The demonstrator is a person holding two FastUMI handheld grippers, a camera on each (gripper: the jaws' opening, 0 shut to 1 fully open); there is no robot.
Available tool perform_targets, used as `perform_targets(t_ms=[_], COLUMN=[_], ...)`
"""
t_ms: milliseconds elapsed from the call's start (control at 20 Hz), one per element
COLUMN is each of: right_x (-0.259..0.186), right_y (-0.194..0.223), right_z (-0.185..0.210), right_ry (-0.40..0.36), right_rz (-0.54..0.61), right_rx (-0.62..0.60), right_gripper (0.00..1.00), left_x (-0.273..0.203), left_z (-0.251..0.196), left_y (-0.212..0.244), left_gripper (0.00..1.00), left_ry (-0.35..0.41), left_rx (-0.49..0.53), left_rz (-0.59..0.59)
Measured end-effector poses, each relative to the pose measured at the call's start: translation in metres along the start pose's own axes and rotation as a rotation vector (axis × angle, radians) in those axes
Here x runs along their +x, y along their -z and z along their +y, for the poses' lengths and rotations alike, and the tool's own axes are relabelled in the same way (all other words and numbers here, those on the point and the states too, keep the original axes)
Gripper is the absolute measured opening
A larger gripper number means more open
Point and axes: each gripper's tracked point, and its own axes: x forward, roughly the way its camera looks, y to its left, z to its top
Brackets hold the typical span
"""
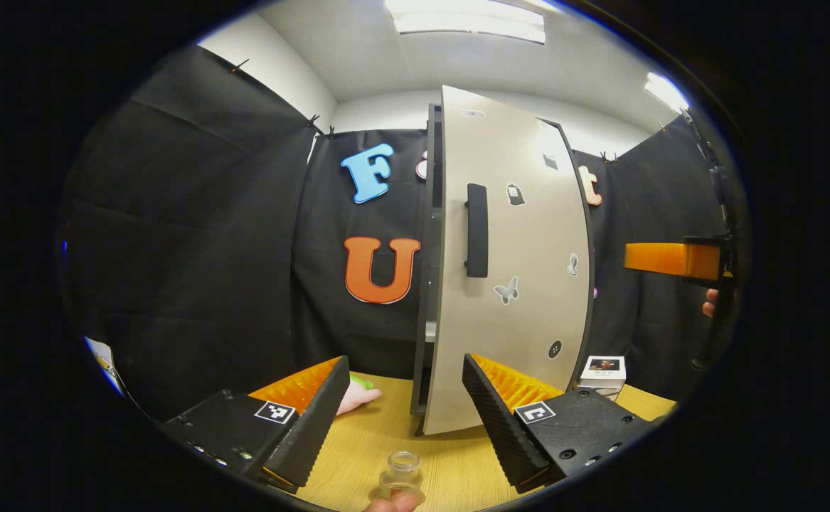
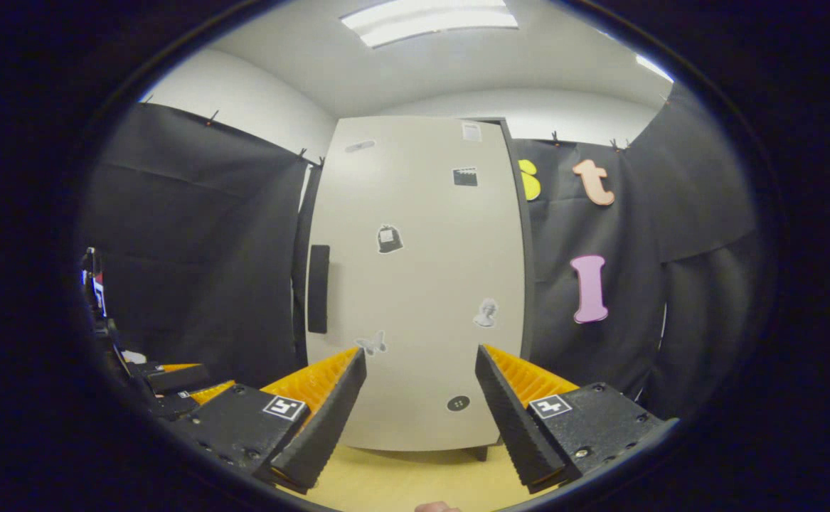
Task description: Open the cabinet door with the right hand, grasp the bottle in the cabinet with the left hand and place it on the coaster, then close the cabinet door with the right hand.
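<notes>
Bottle (image 1: 402, 475) at bottom centre stands on coaster (image 1: 395, 494), so left gripper (image 1: 406, 407) is wide, empty; right gripper (image 2: 420, 405), wide, faces cabinet door (image 2: 415, 284), likely to close it.

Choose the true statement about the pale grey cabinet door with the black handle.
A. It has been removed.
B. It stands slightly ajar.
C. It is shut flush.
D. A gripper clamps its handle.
B: the left gripper view shows the pale grey cabinet door swung slightly out, a dark gap beside its black handle.
</notes>
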Motion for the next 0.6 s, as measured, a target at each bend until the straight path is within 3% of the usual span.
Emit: perform_targets(t_ms=[250,600], right_x=[-0.032,-0.061], right_y=[0.008,0.014], right_z=[-0.048,-0.080], right_ry=[0.119,0.224], right_rz=[0.016,0.002], right_rx=[0.013,-0.004], right_gripper=[0.99,0.99], left_x=[0.005,-0.001], left_z=[-0.011,-0.023], left_y=[-0.004,-0.003], left_gripper=[0.96,0.96], left_ry=[0.017,0.024], left_rx=[0.010,0.027], left_rz=[-0.010,-0.016])
